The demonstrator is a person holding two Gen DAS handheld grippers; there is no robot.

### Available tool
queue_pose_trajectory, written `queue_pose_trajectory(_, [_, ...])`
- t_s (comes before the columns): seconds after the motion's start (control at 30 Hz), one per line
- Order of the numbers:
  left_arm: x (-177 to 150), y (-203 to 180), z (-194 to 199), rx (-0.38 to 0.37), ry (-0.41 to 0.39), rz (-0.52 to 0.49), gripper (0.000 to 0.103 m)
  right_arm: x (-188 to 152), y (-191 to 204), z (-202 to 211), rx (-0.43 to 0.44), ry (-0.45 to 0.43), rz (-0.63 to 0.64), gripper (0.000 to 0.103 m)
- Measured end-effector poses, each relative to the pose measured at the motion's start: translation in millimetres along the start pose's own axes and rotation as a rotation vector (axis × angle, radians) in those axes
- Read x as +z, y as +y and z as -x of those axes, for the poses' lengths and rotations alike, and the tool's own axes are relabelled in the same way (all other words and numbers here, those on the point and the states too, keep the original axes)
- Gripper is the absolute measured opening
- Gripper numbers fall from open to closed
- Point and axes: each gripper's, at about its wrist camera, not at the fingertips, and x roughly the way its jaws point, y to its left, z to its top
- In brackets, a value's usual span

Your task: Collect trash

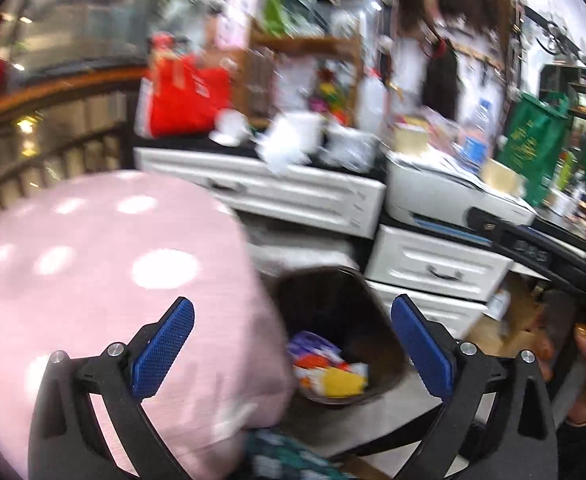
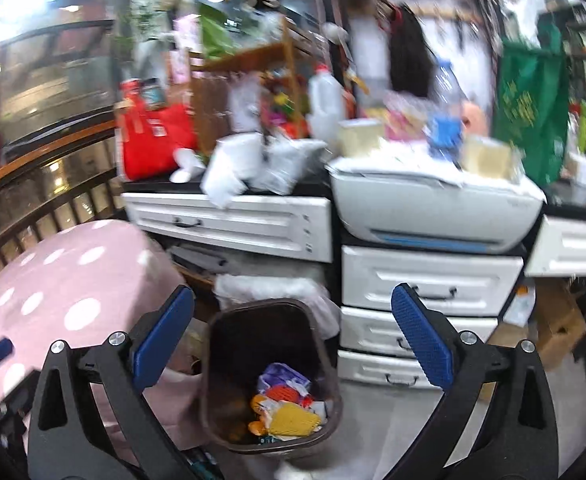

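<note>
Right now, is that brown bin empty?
No. The brown bin stands upright with colourful wrappers piled at its bottom, well below the rim.

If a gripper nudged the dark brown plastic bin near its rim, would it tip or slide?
The dark brown plastic bin looks tall and narrow, so probably tippy. Only a few colourful wrappers lie inside, so likely light and easily slid.

A cluttered home corner used as a small office. White drawer units (image 2: 429, 280) carry a dark worktop (image 2: 161, 186) crowded with a printer (image 2: 433, 212) under loose papers, a plastic jug (image 2: 327, 100), a red bag (image 2: 153, 140) and a green bag (image 2: 529, 108). A pink polka-dot cushion (image 2: 73, 280) and a wooden railing (image 2: 41, 156) stand alongside.
</note>
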Motion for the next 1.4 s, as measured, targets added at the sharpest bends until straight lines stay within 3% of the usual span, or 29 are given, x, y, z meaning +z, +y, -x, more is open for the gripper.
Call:
queue_pose_trajectory(0.2, [-7, 30, 59, 0.178, -0.11, 0.051, 0.097, -23, 48, 50, 0.072, -0.107, 0.129, 0.097])
queue_pose_trajectory(0.33, [-11, 43, 82, 0.224, -0.123, 0.099, 0.097, -33, 63, 68, 0.157, -0.093, 0.152, 0.097])
queue_pose_trajectory(0.63, [-25, 38, 126, 0.297, -0.232, 0.126, 0.097, -49, 64, 96, 0.159, -0.137, 0.142, 0.097])
queue_pose_trajectory(0.87, [-30, 31, 142, 0.287, -0.29, 0.121, 0.097, -58, 65, 103, 0.178, -0.142, 0.154, 0.097])
queue_pose_trajectory(1.1, [-32, 43, 143, 0.272, -0.278, 0.19, 0.097, -62, 68, 101, 0.195, -0.124, 0.175, 0.097])
queue_pose_trajectory(1.4, [-35, 43, 143, 0.276, -0.281, 0.191, 0.097, -64, 67, 101, 0.207, -0.12, 0.174, 0.097])
